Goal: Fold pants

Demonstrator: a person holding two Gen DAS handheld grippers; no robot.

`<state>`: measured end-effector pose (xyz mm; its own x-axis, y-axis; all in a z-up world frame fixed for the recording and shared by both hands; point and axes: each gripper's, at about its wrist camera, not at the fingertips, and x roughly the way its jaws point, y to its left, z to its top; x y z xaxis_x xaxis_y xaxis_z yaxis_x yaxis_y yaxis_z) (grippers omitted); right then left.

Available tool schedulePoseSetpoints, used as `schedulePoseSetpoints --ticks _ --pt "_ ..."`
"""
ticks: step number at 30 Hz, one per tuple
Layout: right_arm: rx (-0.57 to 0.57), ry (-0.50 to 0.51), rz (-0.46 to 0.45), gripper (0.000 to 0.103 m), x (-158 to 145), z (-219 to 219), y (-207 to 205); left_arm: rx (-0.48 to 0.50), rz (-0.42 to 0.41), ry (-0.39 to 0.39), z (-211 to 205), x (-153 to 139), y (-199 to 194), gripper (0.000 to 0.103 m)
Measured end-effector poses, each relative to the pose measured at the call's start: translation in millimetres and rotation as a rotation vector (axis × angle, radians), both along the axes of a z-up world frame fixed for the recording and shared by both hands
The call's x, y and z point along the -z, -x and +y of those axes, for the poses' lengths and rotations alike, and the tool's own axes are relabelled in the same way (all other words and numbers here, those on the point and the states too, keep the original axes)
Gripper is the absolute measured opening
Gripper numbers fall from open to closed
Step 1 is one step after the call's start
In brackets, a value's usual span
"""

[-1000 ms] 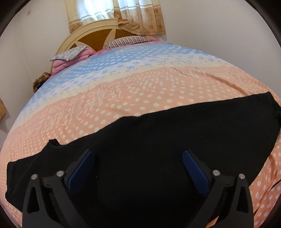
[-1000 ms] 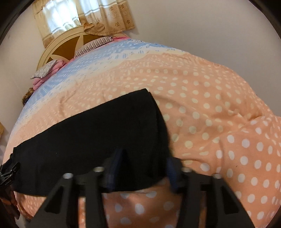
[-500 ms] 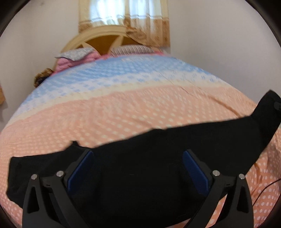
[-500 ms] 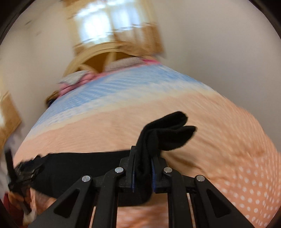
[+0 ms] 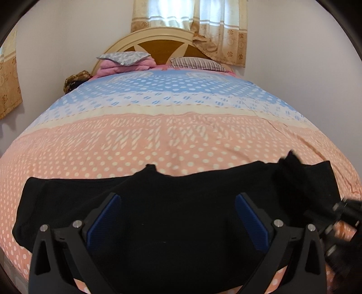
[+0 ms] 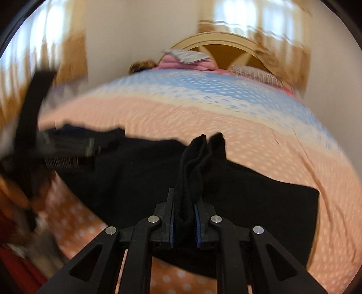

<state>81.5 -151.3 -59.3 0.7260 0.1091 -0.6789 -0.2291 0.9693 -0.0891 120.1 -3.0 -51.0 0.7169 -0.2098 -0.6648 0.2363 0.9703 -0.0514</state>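
Observation:
Black pants (image 5: pixel 176 208) lie across the near part of the bed in a long band. My left gripper (image 5: pixel 176 217) is open, its blue pads spread wide just above the middle of the pants. My right gripper (image 6: pixel 184 222) is shut on a bunched end of the pants (image 6: pixel 199 162), which sticks up between its fingers. In the left wrist view the right gripper (image 5: pixel 339 217) shows blurred at the far right, over the pants' right end. In the right wrist view the left gripper (image 6: pixel 63 151) shows blurred at the left.
The bed has a peach, cream and blue dotted cover (image 5: pixel 176 126). Pillows and pink bedding (image 5: pixel 126 61) lie against the wooden headboard (image 5: pixel 163 45). A curtained window (image 5: pixel 192 20) is behind it. A wall runs along the bed's right side.
My right gripper closed on the pants' right end, lifted it and carried it leftward over the pants. The left gripper stayed open and shifted a little; its view tilted up.

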Motion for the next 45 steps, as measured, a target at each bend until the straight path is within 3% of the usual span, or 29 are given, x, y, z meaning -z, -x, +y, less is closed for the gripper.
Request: schedulePoseSetpoints --ticks 6,7,10,13,16,18,20,22,23,26,28,31,36,39,41,45 --pt "-0.03 0.128 -0.01 0.018 29 31 0 -0.014 0.021 0.017 11 7 -6 0.103" --pt "-0.025 0.131 -0.023 0.023 29 31 1 -0.014 0.029 0.02 11 9 -7 0.103" --pt "-0.048 0.105 -0.019 0.054 30 35 2 -0.008 0.034 0.02 10 10 -7 0.103" --pt "-0.099 0.019 0.012 0.059 23 37 8 0.0 0.012 0.0 10 7 -4 0.103" --pt "-0.19 -0.269 0.015 0.059 0 15 24 0.012 -0.013 -0.006 9 2 -3 0.103" --pt "-0.117 -0.397 -0.023 0.057 -18 -19 27 0.041 -0.021 0.003 3 -2 -1 0.103" --pt "0.0 -0.388 -0.056 0.035 -26 -51 26 0.102 -0.04 0.014 -9 -9 4 0.103" --pt "0.173 -0.343 -0.062 0.029 -26 -92 20 0.18 -0.069 0.02 -28 -18 11 0.103" --pt "0.259 -0.36 -0.052 0.02 -23 -118 17 0.212 -0.083 0.021 -36 -21 14 0.103" --pt "0.399 -0.374 -0.031 0.013 -17 -168 13 0.332 -0.151 0.016 -76 -34 26 0.103" --pt "0.424 -0.331 -0.008 0.013 -12 -180 6 0.362 -0.167 -0.001 -98 -35 29 0.103" --pt "0.42 -0.355 0.039 0.013 -2 -188 -12 0.351 -0.139 -0.058 -128 -24 26 0.102" --pt "0.413 -0.334 0.095 0.013 22 -189 -50 0.263 0.032 -0.118 -125 23 13 0.101" --pt "0.41 -0.371 0.094 0.013 27 -194 -49 0.231 0.096 0.008 -102 32 8 0.102" --pt "0.414 -0.403 0.078 0.013 22 -198 -45 0.242 0.093 -0.004 -100 27 8 0.102" --pt "0.374 -0.402 -0.056 0.013 -11 -182 -10 0.243 0.078 -0.007 -103 24 12 0.102"
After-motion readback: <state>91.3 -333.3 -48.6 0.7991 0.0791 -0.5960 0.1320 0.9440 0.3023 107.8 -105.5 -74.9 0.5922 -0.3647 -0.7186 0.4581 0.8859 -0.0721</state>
